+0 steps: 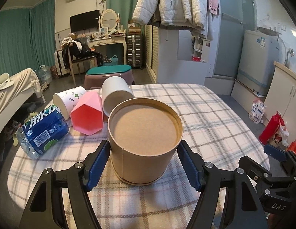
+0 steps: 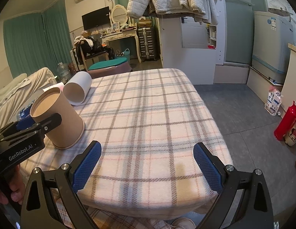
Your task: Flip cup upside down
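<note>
A brown paper cup (image 1: 145, 143) stands upside down on the plaid tablecloth (image 1: 205, 118), its recessed base facing up. My left gripper (image 1: 143, 164) is open, its blue pads on either side of the cup with small gaps, not gripping. The cup also shows in the right wrist view (image 2: 58, 120) at the left, with the left gripper's finger (image 2: 50, 121) in front of it. My right gripper (image 2: 147, 165) is open and empty over the table's near right part, apart from the cup.
Lying on their sides behind the cup: a white cup (image 1: 115, 97), a pink hexagonal cup (image 1: 87, 112), a leaf-patterned white cup (image 1: 68, 100) and a blue-labelled bottle (image 1: 41, 131). The right gripper (image 1: 276, 152) shows at the right table edge. A red flask (image 2: 286, 123) stands on the floor.
</note>
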Tool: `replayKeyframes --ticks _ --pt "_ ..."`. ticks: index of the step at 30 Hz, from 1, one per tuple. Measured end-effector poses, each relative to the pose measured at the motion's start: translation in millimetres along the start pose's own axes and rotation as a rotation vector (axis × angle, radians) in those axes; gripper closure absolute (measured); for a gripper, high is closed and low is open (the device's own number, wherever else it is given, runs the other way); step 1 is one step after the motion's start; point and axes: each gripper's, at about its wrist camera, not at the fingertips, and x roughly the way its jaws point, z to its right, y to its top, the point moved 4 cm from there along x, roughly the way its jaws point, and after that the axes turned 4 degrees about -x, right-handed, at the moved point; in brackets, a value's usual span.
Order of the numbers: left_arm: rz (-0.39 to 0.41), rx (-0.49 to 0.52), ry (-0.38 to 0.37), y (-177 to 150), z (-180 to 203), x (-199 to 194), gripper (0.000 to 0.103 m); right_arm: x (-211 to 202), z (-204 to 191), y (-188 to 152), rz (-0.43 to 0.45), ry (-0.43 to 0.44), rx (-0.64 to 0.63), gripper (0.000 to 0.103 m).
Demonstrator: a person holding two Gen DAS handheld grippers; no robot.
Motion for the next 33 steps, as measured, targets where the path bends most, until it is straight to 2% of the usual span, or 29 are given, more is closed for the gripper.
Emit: replayKeyframes --ticks 3,6,13,21,24,26,33 --pt "-0.007 0.016 0.004 -1.2 0.7 -1.3 0.027 -1.9 -2.5 1.8 0.004 -0.004 -0.005 0.005" --pt "-0.011 0.033 0.014 -3.8 1.1 -4.9 0.015 -5.1 -5.2 3.8 0.010 -0.004 -0.010 0.005" --pt "0.024 0.006 0.001 -6.0 -7.5 -36.1 0.015 -22.2 -18.1 6.6 0.044 -0.007 -0.033 0.005" --pt "0.159 -0.009 0.056 -2.2 -28.9 -94.0 0.015 -56.8 -39.7 9.8 0.115 0.011 -0.078 0.005" --pt "0.198 -0.017 0.077 -6.5 -39.2 -111.7 0.009 -69.5 -48.5 6.3 0.139 0.018 -0.087 0.005" --pt "0.219 -0.022 0.092 -11.0 -46.6 -121.0 0.009 -77.1 -53.8 2.3 0.150 0.018 -0.095 0.005" --pt "0.228 -0.053 0.103 -30.4 -68.5 -138.8 0.008 -97.4 -73.2 -11.8 0.158 0.017 -0.122 0.005"
